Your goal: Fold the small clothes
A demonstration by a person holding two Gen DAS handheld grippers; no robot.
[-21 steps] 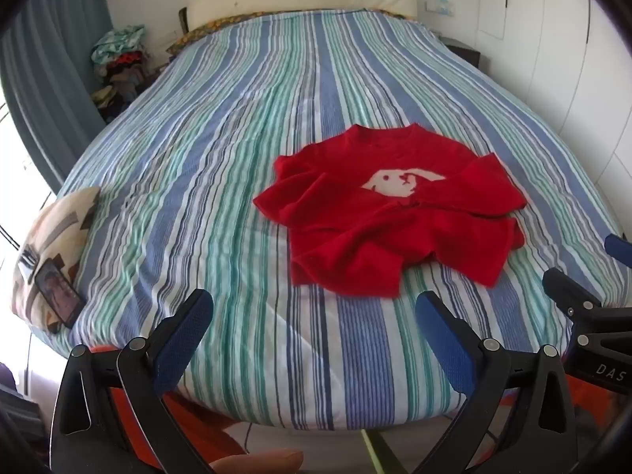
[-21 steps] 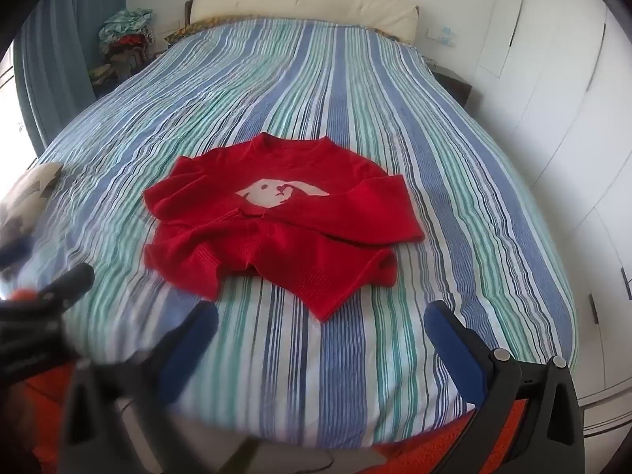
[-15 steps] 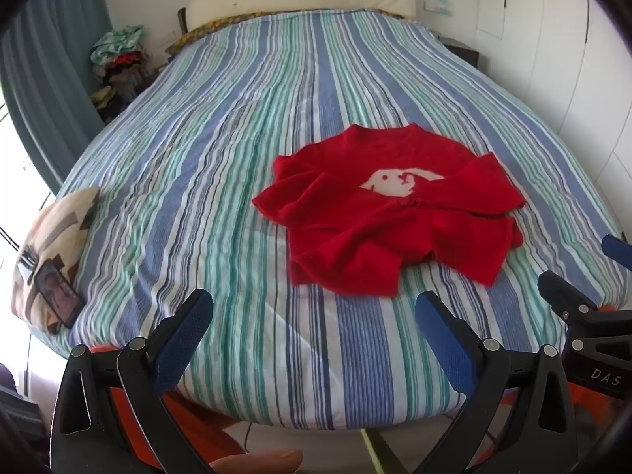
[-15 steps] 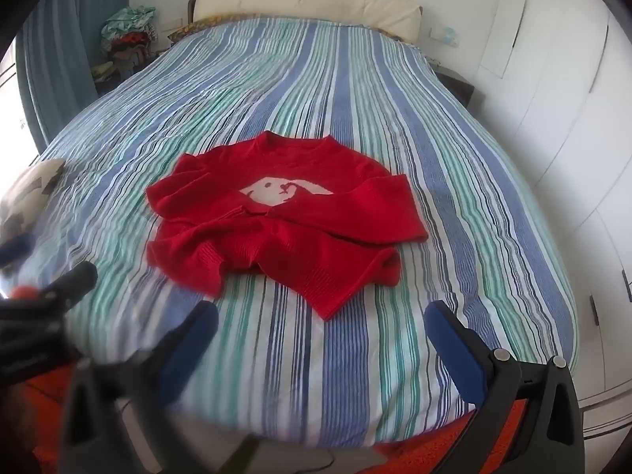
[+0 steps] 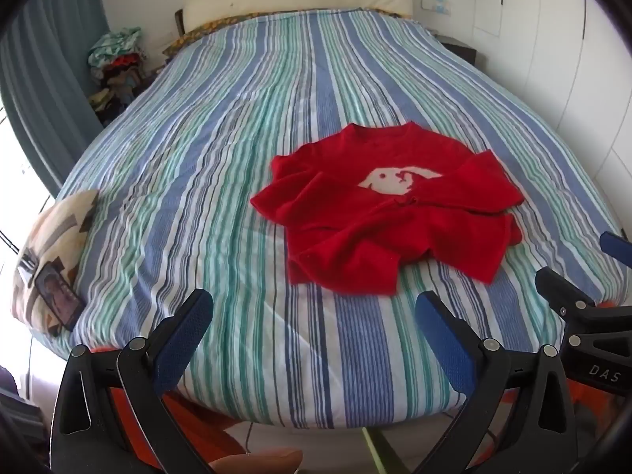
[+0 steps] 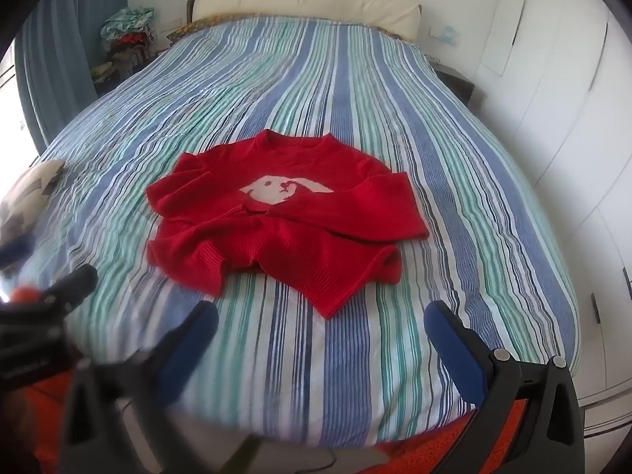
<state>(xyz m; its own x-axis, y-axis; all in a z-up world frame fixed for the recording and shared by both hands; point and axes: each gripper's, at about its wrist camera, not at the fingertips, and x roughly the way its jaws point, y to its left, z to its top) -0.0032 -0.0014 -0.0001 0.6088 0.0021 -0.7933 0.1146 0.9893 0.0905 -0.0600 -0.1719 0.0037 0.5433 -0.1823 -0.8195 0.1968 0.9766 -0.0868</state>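
A small red sweater point(image 5: 389, 213) with a white dog face lies rumpled on the striped bed, both sleeves folded across its front, hem bunched toward me. It also shows in the right wrist view point(image 6: 276, 217). My left gripper point(image 5: 312, 316) is open and empty, held above the bed's near edge, short of the sweater's hem. My right gripper point(image 6: 320, 328) is open and empty, also at the near edge, just below the sweater's lower corner. Each gripper appears at the edge of the other's view.
The blue-green striped bedspread point(image 5: 237, 126) covers the bed. A patterned cushion with a phone on it point(image 5: 51, 264) sits at the left edge. A clothes pile point(image 5: 114, 63) stands far left by the curtain. White wardrobe doors point(image 6: 572, 98) line the right side.
Both grippers have drifted slightly; the sweater sits a little lower and closer in the right wrist view. The sweater itself has not moved.
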